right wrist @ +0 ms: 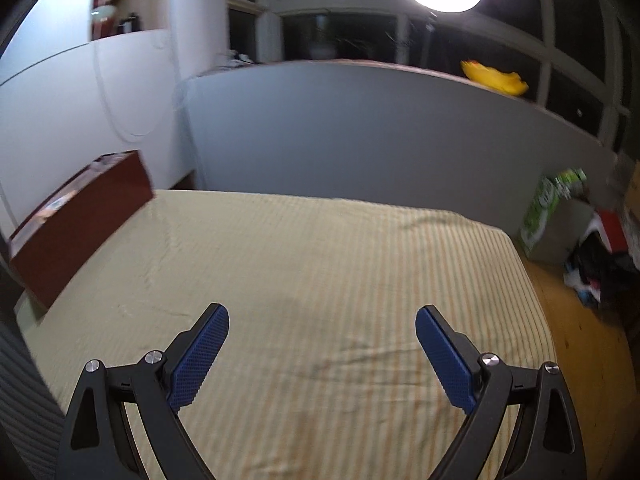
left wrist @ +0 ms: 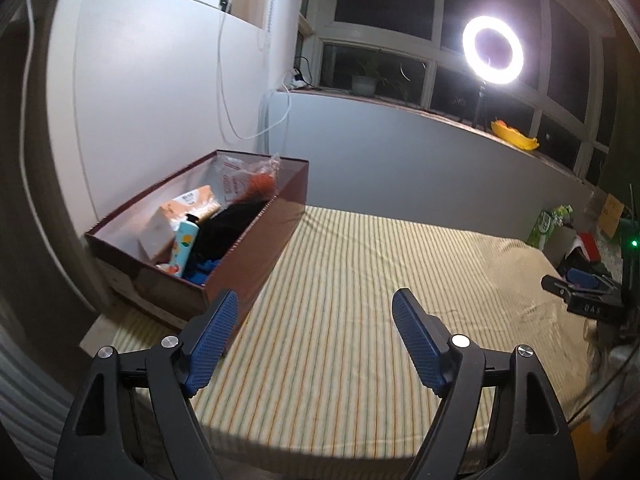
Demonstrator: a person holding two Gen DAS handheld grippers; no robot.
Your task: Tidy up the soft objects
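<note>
A dark red box (left wrist: 256, 264) sits at the bed's left edge. It holds black cloth (left wrist: 224, 232), packets and a bottle (left wrist: 185, 248).

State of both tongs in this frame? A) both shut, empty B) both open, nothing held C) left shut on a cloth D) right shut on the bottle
B: the left tongs and right tongs each show blue pads spread wide apart with only the bare striped bed sheet between them; the soft items sit in the brown box at the left.
</note>
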